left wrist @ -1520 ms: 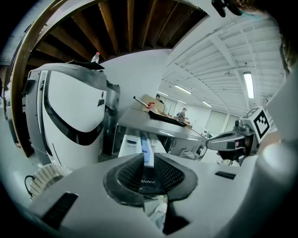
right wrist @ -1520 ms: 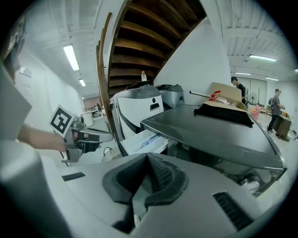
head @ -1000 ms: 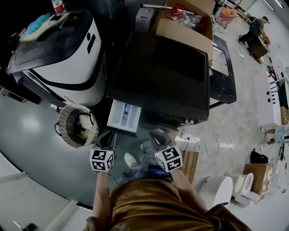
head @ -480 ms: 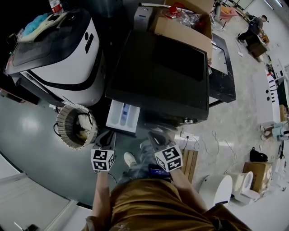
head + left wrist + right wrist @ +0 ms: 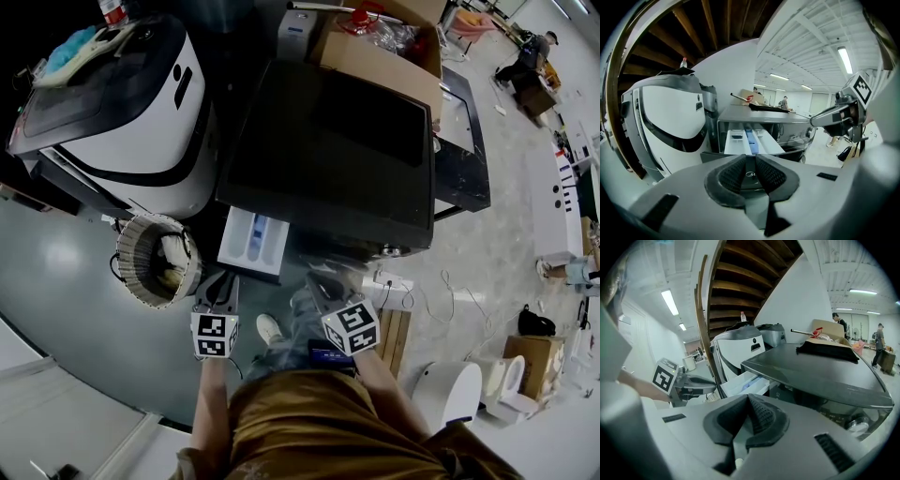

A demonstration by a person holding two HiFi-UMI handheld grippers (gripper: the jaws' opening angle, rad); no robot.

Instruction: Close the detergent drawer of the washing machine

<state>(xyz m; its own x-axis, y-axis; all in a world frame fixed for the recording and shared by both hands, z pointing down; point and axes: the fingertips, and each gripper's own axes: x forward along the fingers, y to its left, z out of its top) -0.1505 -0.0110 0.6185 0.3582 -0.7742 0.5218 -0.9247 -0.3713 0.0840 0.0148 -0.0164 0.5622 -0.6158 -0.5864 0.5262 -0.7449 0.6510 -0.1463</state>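
The dark-topped washing machine (image 5: 328, 150) stands in front of me, and its white detergent drawer (image 5: 253, 242) is pulled out at the front left. In the left gripper view the drawer (image 5: 750, 140) lies straight ahead with a blue compartment in its middle. My left gripper (image 5: 217, 292) hovers just short of the drawer's front, shut on nothing. To its right, my right gripper (image 5: 323, 286) is also shut and empty, in front of the machine's panel. In the right gripper view the drawer (image 5: 745, 383) and the left gripper (image 5: 689, 383) show to the left.
A white and black machine (image 5: 122, 112) stands left of the washer. A round woven basket (image 5: 159, 261) sits on the floor beside the drawer. A cardboard box (image 5: 384, 47) rests on the washer's far end. A power strip and wooden pallet (image 5: 394, 333) lie to the right.
Almost nothing. Both grippers hold their places before the drawer; the left one has edged slightly. The drawer stays pulled out.
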